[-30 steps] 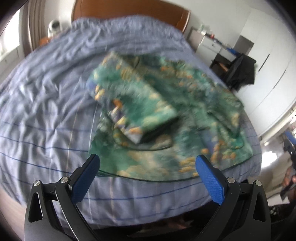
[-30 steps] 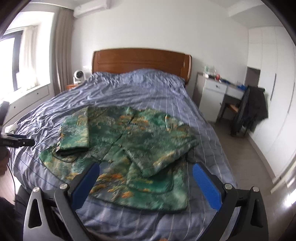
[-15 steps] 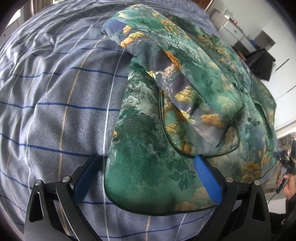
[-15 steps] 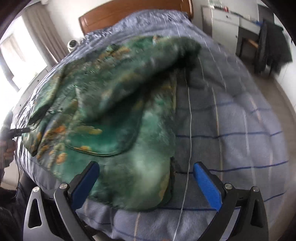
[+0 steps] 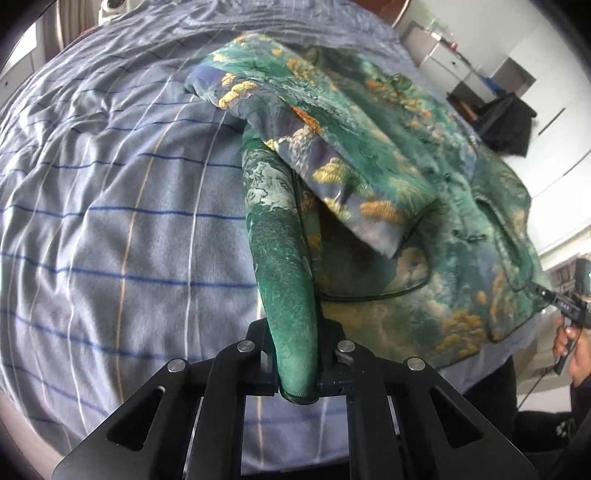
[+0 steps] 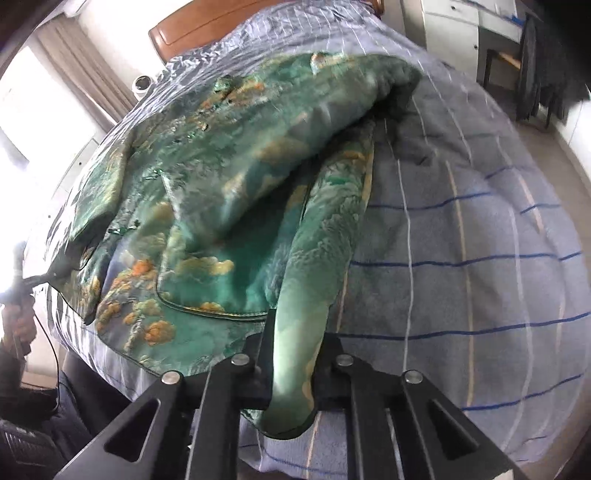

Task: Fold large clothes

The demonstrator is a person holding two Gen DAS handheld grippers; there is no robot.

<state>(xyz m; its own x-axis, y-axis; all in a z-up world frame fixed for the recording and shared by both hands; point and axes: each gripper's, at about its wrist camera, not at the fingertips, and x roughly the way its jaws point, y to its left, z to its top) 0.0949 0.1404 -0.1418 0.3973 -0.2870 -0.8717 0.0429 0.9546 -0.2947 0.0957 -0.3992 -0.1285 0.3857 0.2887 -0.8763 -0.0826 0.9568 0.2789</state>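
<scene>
The green brocade jacket with gold and orange cloud print (image 5: 388, 155) lies spread on the bed, on the blue-grey quilt with dark blue and pale stripes (image 5: 110, 221), both sleeves laid across its front.

Left claw (image 5: 297, 373): jaws together, clamped on a bunched hem corner of the jacket. From the claw at 6 o'clock, the gripped fold runs up toward 12 o'clock. The folded sleeve with grey-blue lining (image 5: 332, 166) lies at 1 o'clock of the grip.

Right claw (image 6: 291, 384): jaws together, clamped on the opposite hem corner of the jacket (image 6: 229, 192). The quilt (image 6: 461, 258) fills the view from 1 to 5 o'clock; the jacket body occupies 9 to 12 o'clock.

In the right wrist view, the wooden headboard (image 6: 207, 29) sits at 11 o'clock. In the left wrist view, a hand (image 5: 570, 350) grips the other tool's handle at 4 o'clock.

No containers are discernible.
</scene>
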